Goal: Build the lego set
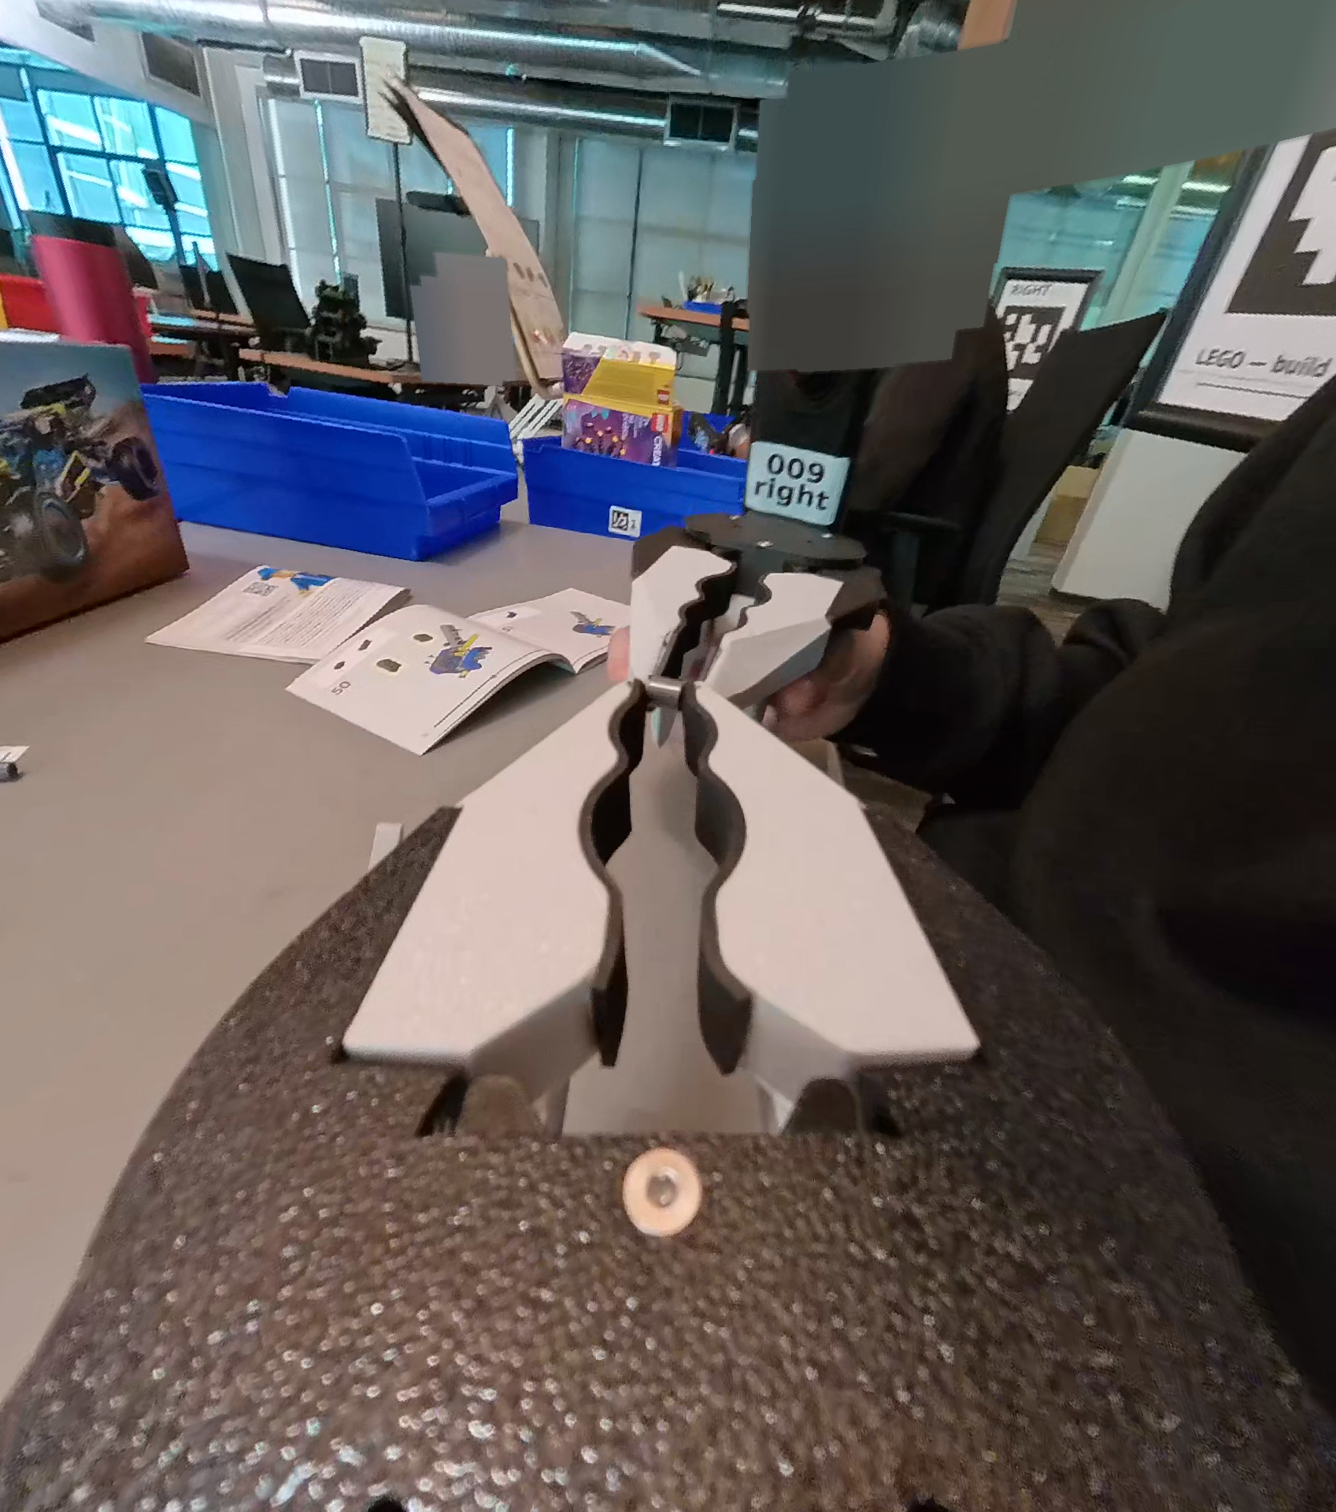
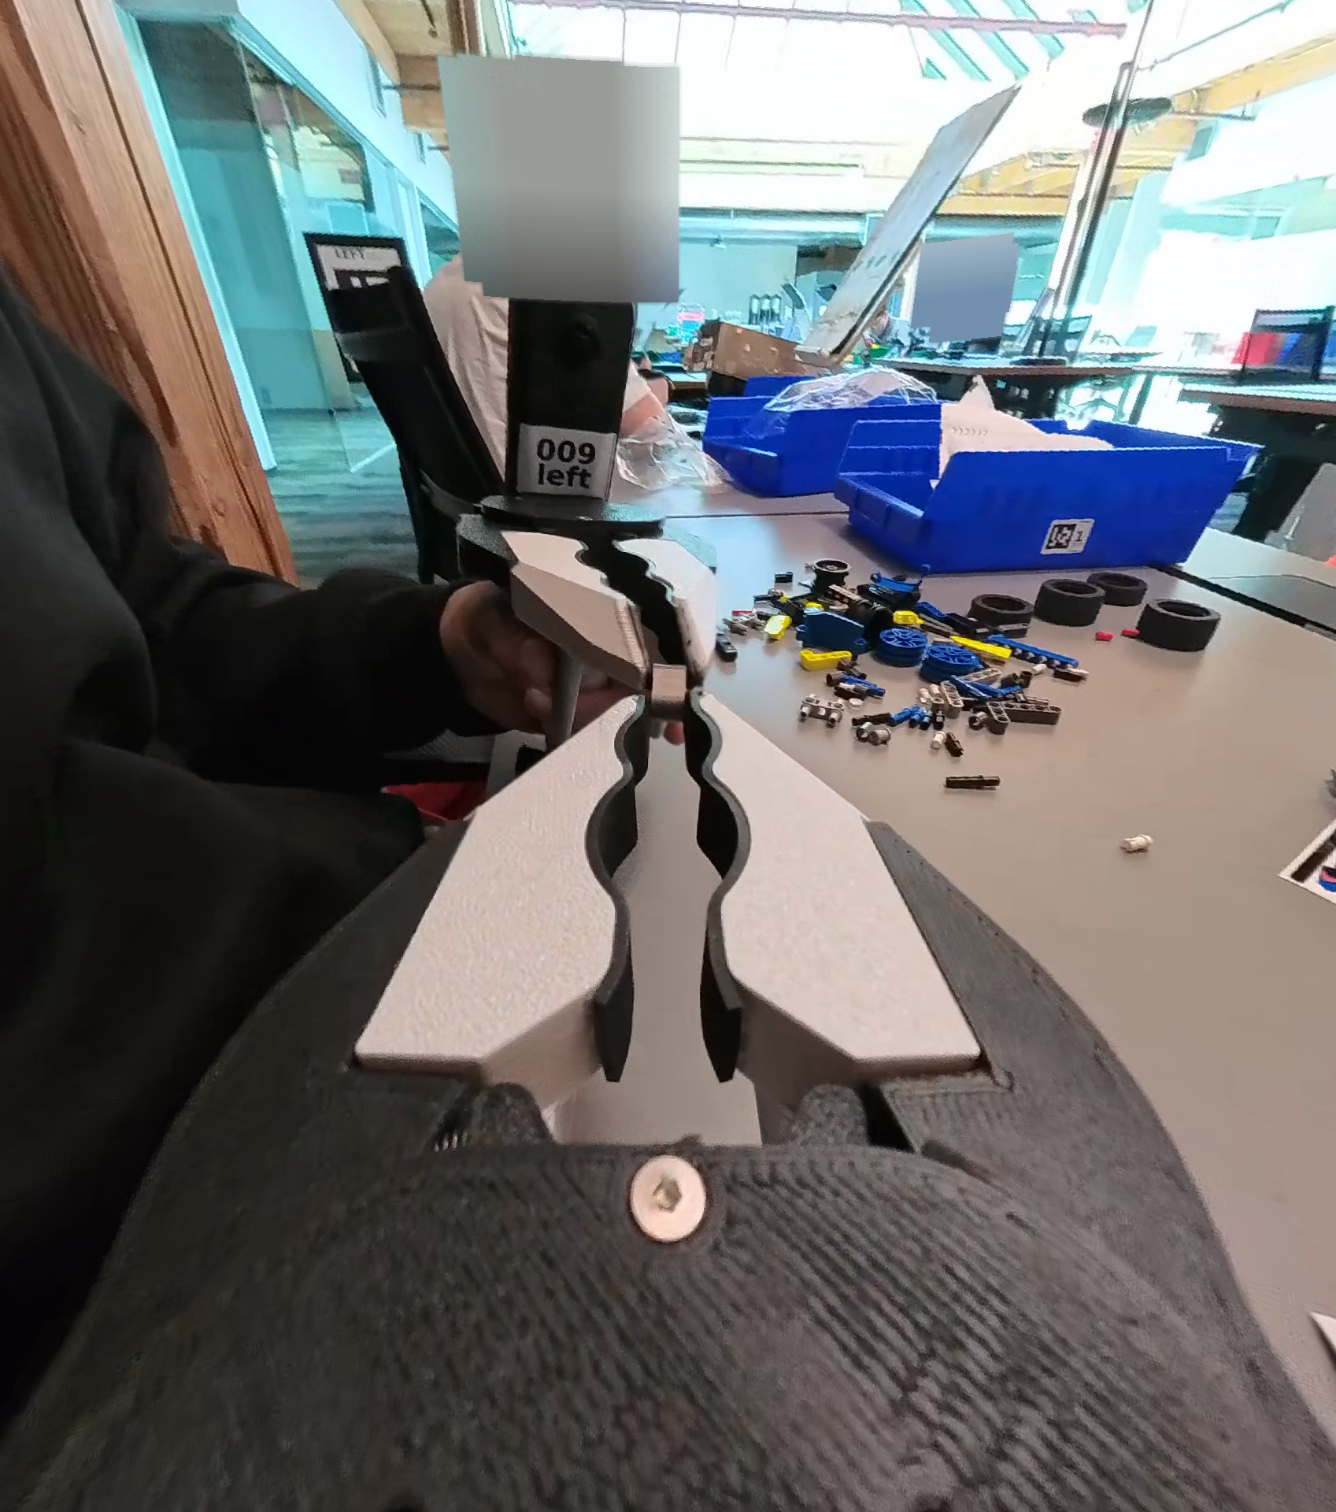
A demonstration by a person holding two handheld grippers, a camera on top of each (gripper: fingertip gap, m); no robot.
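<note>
The left gripper [image 1: 663,695], with matte grey, wavy-edged fingers on a pebbled black body, met the right gripper [image 1: 685,664] tip to tip at frame centre. Both pairs of fingers were clenched on one small grey cylindrical lego piece [image 1: 665,692], held in the air above the smooth grey worktop [image 1: 157,818]. In the right wrist view, a loose pile of blue, yellow and black plastic lego parts [image 2: 918,663] lay right of centre, beside four ribbed black rubber tyres [image 2: 1090,609]. Glossy blue plastic bins [image 2: 1040,491] stood behind. An open paper instruction booklet [image 1: 435,663] lay left of centre; each gripper carried a small printed label.
</note>
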